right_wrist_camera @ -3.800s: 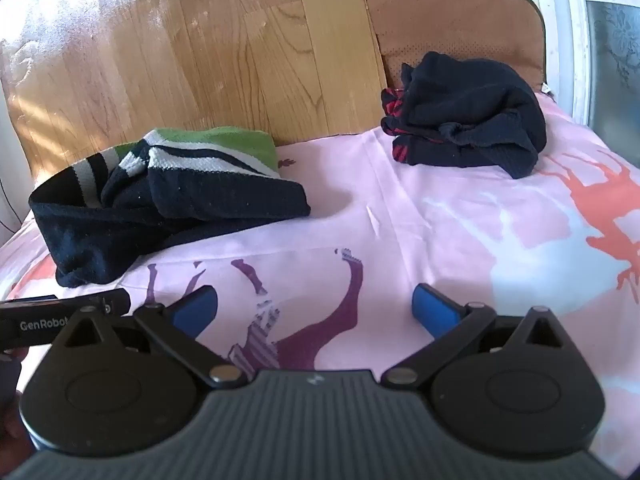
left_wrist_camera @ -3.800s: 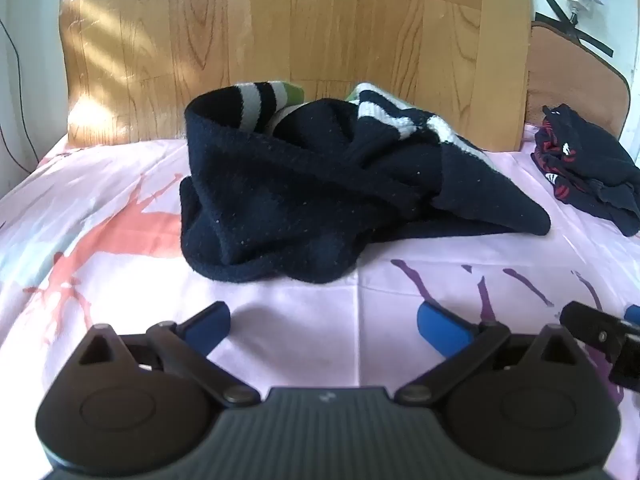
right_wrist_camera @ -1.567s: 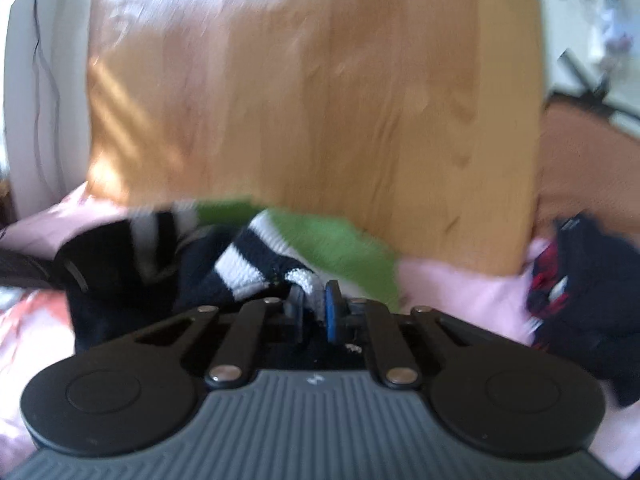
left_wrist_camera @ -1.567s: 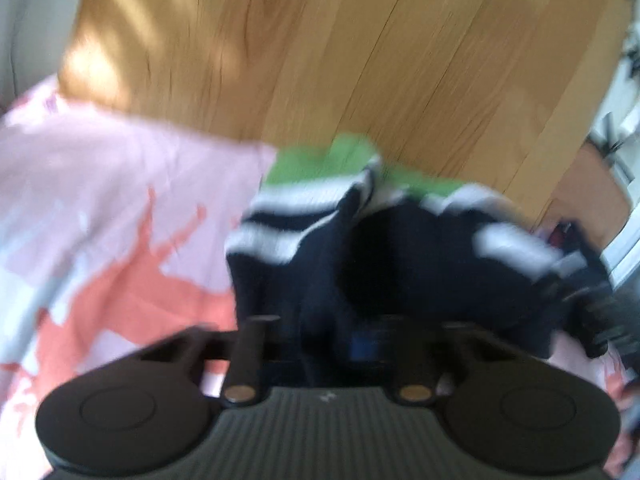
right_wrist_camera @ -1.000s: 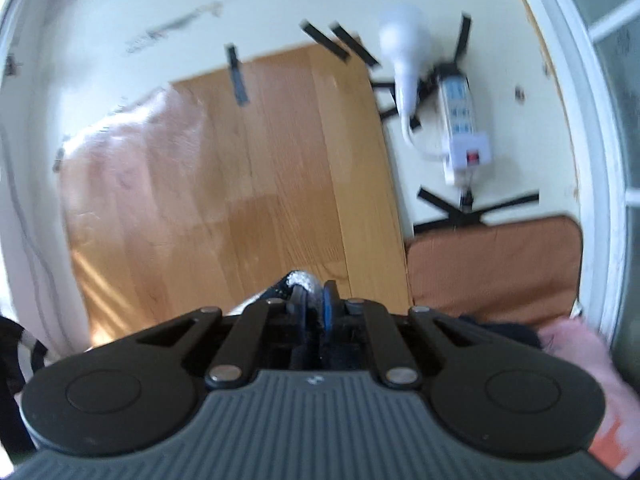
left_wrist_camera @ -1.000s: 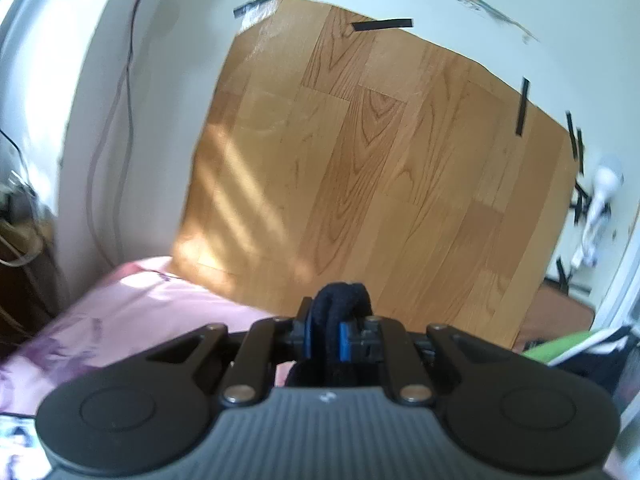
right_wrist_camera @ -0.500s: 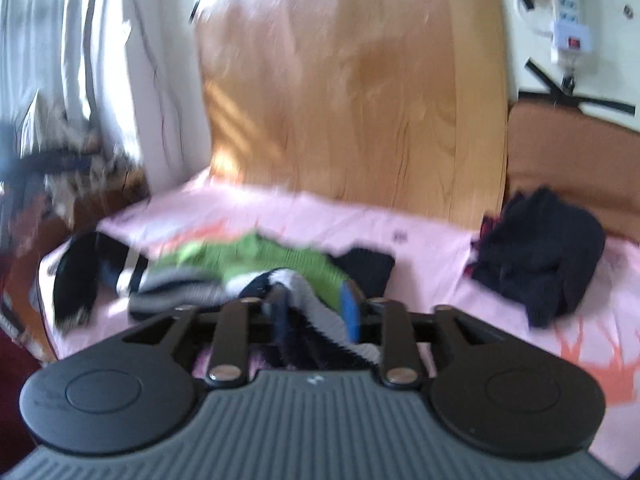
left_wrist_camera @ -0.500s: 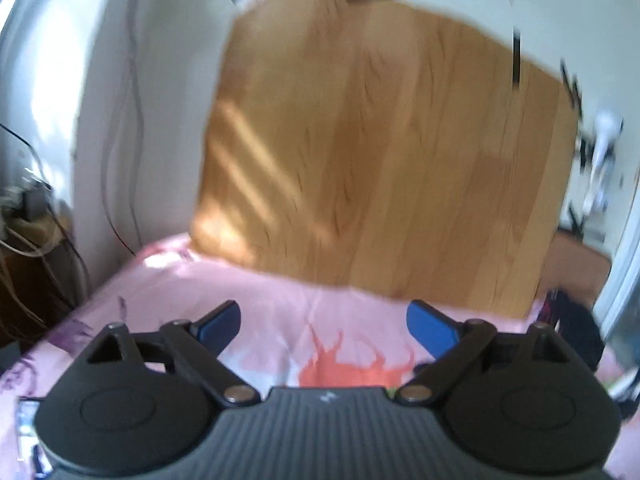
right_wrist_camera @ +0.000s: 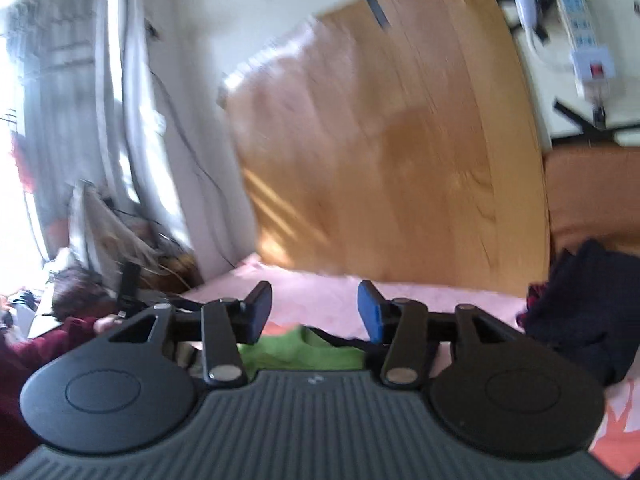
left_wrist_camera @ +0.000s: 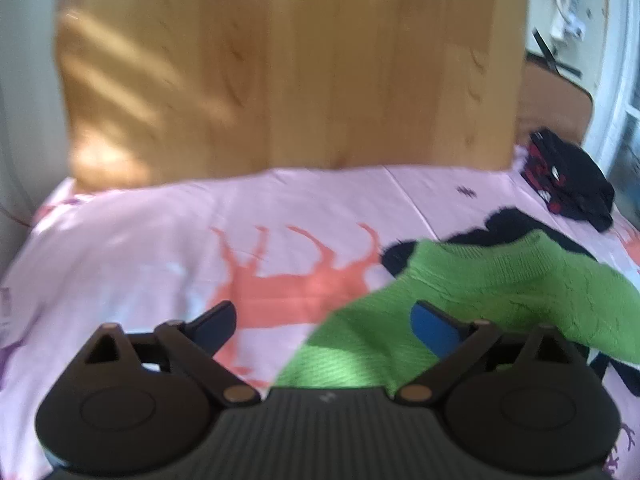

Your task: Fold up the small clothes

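A green and dark navy knit garment (left_wrist_camera: 500, 292) lies spread on the pink bed sheet (left_wrist_camera: 160, 248), at the right of the left wrist view. My left gripper (left_wrist_camera: 326, 320) is open and empty above the garment's green near edge. My right gripper (right_wrist_camera: 314, 310) is open and empty; a strip of the green garment (right_wrist_camera: 296, 350) shows just below its fingers. Both views are blurred.
A folded dark garment with red trim (left_wrist_camera: 568, 176) lies at the bed's far right corner, also in the right wrist view (right_wrist_camera: 584, 312). A wooden panel (left_wrist_camera: 288, 68) stands behind the bed. A brown cushion (left_wrist_camera: 556, 100) and a wall power strip (right_wrist_camera: 584, 44) are at the right.
Both grippers lifted the garment high while shut on it, then let go. The left opened first, the right just now. The garment now lies spread, green side up.
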Demonstrator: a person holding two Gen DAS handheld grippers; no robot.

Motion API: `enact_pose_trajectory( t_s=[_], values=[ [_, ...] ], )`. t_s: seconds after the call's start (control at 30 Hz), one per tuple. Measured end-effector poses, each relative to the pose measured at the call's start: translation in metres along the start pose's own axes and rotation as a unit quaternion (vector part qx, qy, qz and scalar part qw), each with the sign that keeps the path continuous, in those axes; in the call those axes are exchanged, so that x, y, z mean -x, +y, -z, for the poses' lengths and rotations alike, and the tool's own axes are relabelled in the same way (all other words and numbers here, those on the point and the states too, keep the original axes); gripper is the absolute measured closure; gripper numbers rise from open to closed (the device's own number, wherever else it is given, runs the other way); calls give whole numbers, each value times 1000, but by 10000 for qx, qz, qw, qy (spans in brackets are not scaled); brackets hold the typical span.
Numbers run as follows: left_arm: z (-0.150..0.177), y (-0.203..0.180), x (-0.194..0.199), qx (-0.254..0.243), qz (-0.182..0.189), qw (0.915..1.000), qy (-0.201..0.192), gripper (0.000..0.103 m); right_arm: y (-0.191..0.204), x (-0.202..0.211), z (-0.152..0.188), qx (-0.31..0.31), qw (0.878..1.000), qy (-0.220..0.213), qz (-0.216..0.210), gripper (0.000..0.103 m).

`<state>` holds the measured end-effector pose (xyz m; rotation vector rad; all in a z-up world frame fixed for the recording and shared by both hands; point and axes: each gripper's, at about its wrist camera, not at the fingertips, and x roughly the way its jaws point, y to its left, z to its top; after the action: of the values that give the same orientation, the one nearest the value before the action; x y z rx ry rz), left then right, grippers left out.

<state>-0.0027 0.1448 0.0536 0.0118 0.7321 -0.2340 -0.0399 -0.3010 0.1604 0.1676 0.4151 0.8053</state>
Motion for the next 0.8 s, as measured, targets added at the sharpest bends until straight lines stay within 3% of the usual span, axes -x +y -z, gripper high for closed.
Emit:
enact_pose_trajectory(
  t_s=[0.17, 0.2, 0.23, 0.27, 0.37, 0.4, 0.43, 0.5, 0.67, 0.73, 0.8],
  values=[
    [1, -7, -26, -218, 358, 9985, 362, 5, -19, -81, 25, -34, 9951, 920, 367, 51],
    [4, -9, -30, -271, 500, 9973, 463, 16, -23, -97, 34, -108, 9922, 1184, 383, 51],
    [7, -12, -33, -348, 598, 9959, 584, 35, -28, -108, 42, -157, 9892, 1407, 375, 51],
    [10, -16, -35, -447, 579, 9951, 665, 42, -31, -116, 49, -160, 9861, 1609, 380, 51],
    [19, -24, -26, -690, 174, 9964, 452, 75, -33, -127, 69, -155, 9795, 1976, 370, 51],
    [19, -23, -23, -608, 161, 9971, 435, 86, -32, -125, 73, -237, 9794, 1982, 321, 51],
    [20, -19, -18, -426, 213, 9981, 397, 89, -31, -120, 73, -298, 9801, 1946, 240, 54],
    [21, -15, -5, -157, 236, 9994, 201, 90, -19, -110, 73, -126, 9815, 1904, 121, 85],
    [21, -20, 43, 116, 96, 9973, -725, 90, 17, -73, 59, 450, 9895, 1339, 318, 91],
    [17, -26, 65, 134, 24, 9931, -1166, 90, 36, -53, 46, 814, 9901, 974, 600, 91],
    [11, -34, 90, 125, -18, 9860, -1665, 90, 61, -38, 34, 1374, 9829, 541, 1097, 91]
  ],
)
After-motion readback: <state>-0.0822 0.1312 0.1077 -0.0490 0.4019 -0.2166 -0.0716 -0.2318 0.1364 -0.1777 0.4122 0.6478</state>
